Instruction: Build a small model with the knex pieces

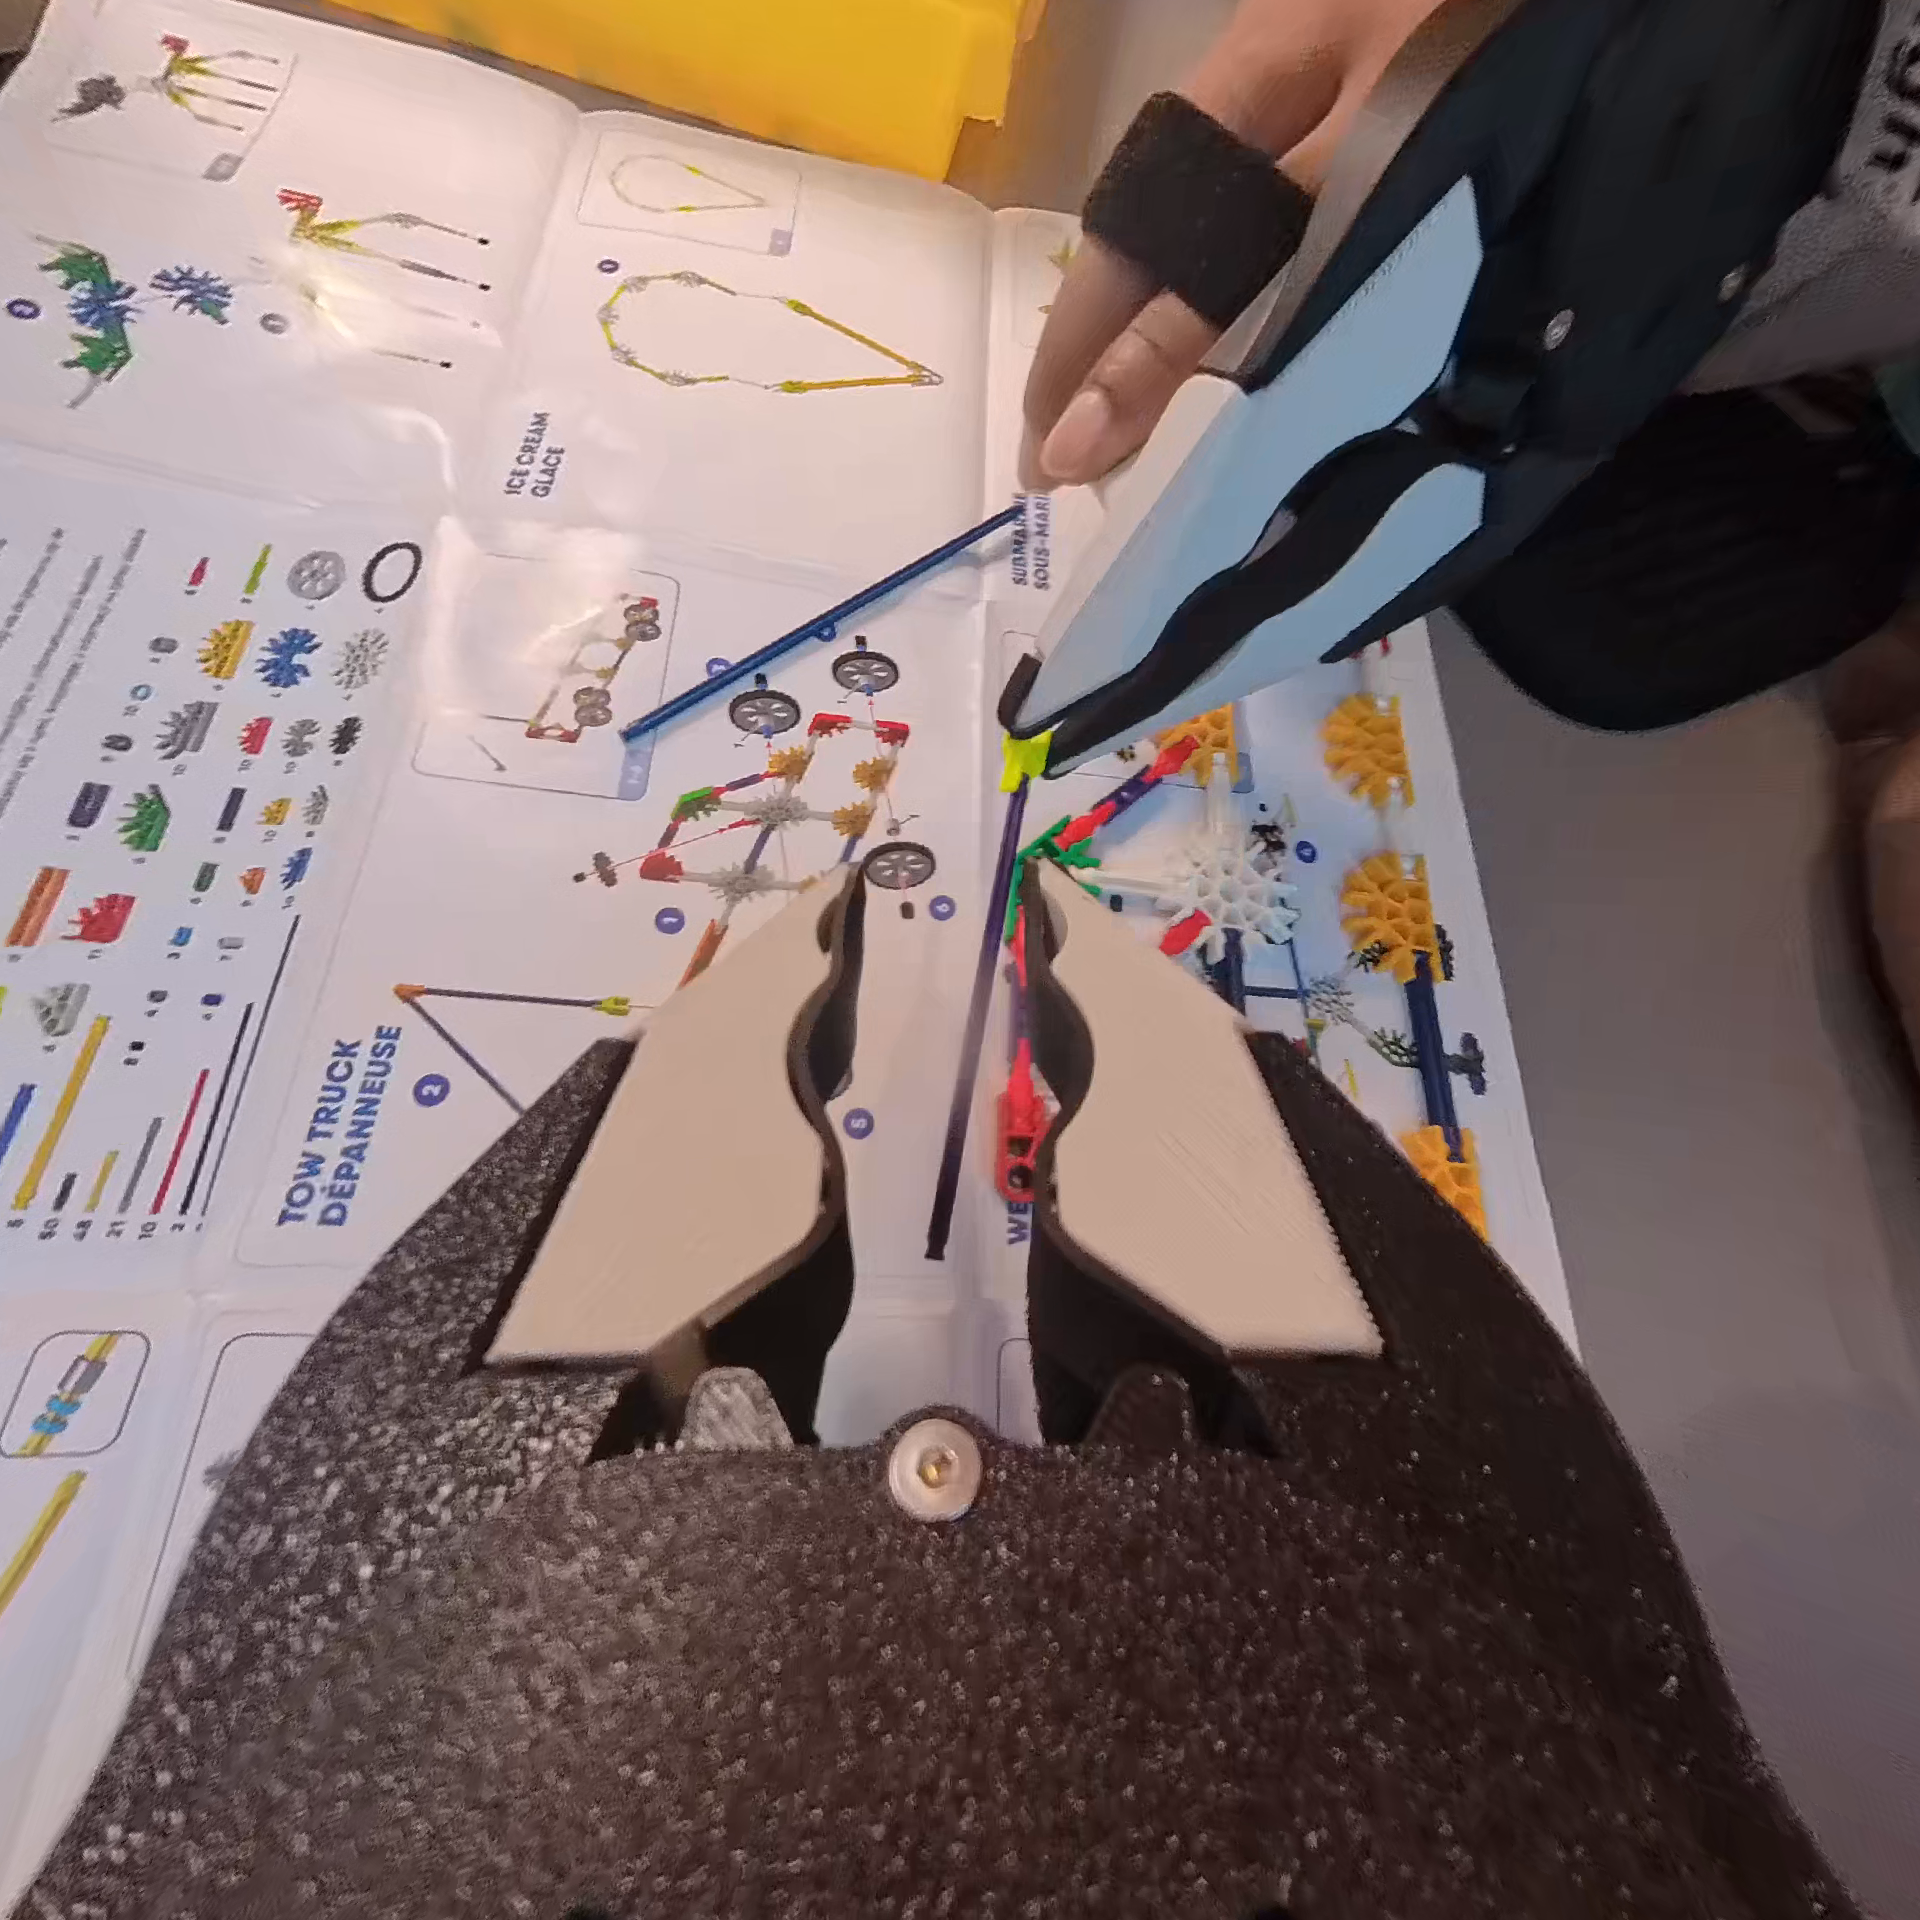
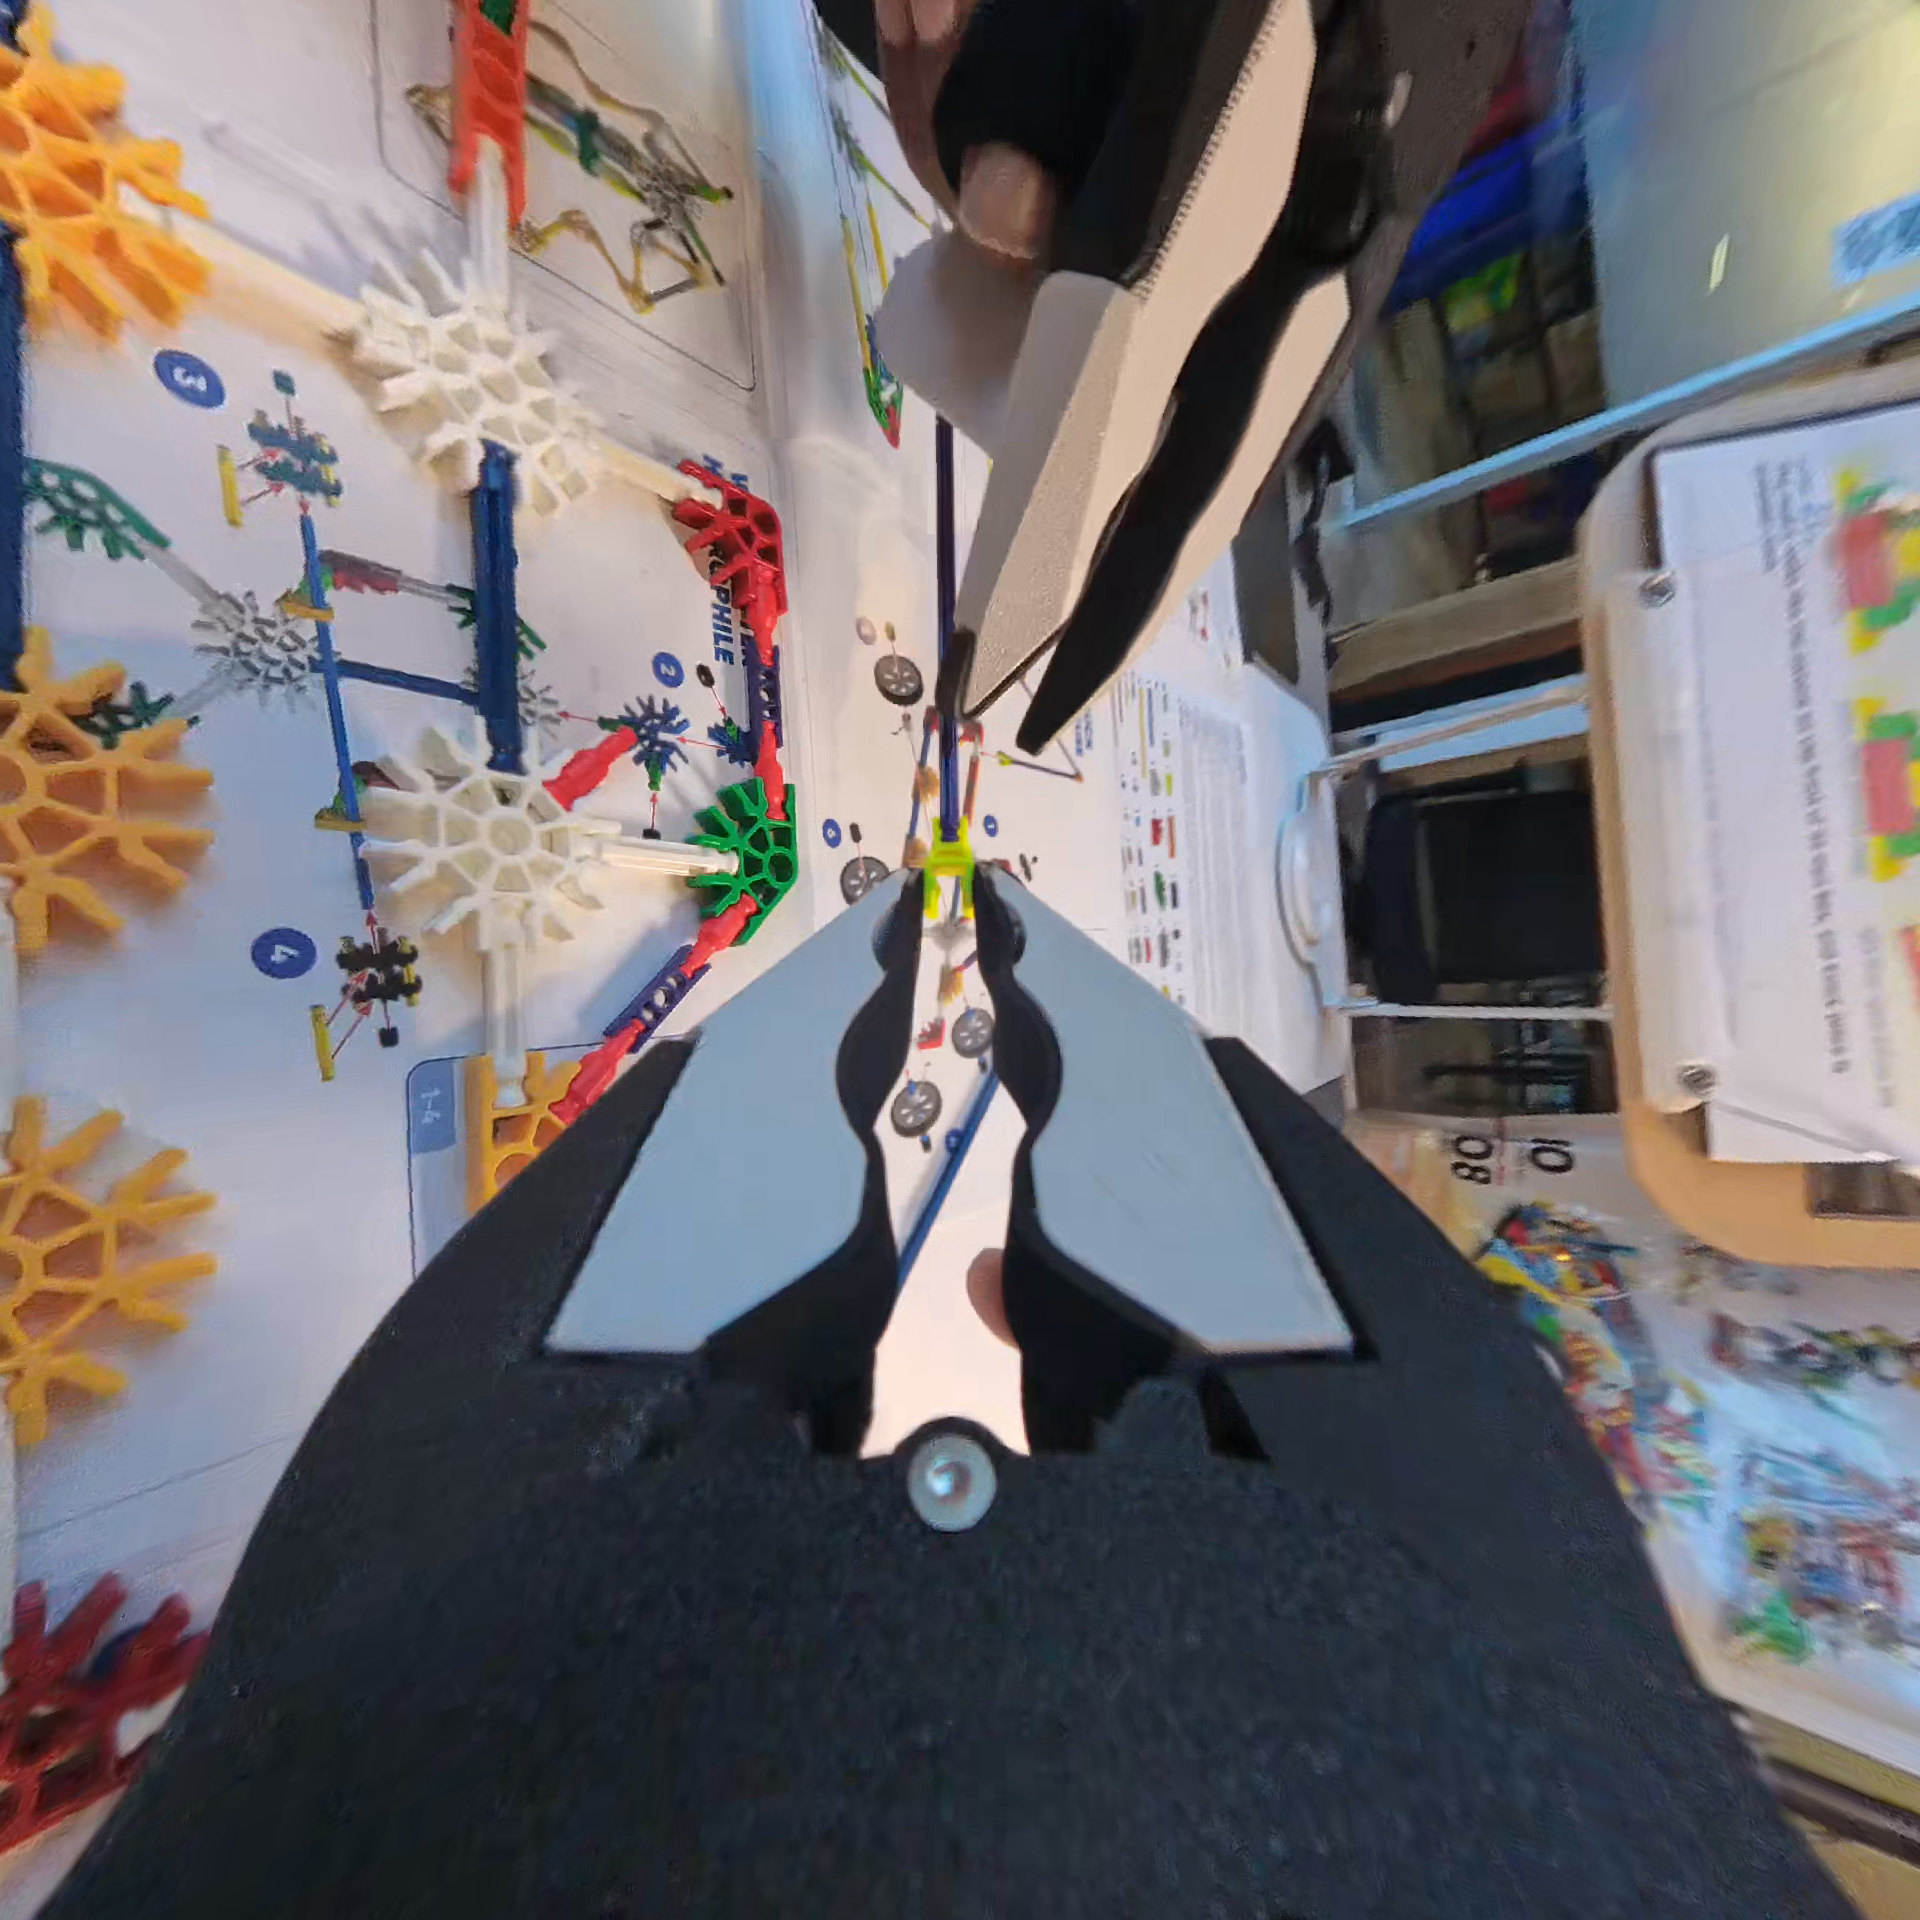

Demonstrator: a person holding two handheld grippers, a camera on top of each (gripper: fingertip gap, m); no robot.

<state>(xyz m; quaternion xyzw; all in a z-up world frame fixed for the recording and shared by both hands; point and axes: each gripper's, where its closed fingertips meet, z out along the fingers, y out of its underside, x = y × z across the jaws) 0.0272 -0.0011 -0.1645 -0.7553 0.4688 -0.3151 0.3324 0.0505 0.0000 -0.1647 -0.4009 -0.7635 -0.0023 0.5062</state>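
Observation:
My right gripper (image 2: 948,899) is shut on a small yellow-green connector (image 2: 948,857) fixed on the end of a thin dark blue rod (image 2: 943,540). In the left wrist view it comes in from the upper right (image 1: 1029,727), with the connector (image 1: 1023,755) at its tips. The rod (image 1: 977,1018) runs down between the fingers of my left gripper (image 1: 940,878), which is open. The rod lies close to its right finger (image 1: 1143,1091). In the right wrist view the left gripper (image 2: 997,707) has one fingertip against the rod. All this hangs just above a printed instruction sheet (image 1: 416,468).
A built toy model with white (image 2: 488,831), yellow (image 2: 83,790), green and red connectors lies on the sheet's right part. A second blue rod (image 1: 821,623) lies loose on the sheet. A yellow box (image 1: 831,62) is beyond it. A wooden stand with paper (image 2: 1766,779) is off the table. Only a small space, under 4 cm, lies between the two pairs of fingers.

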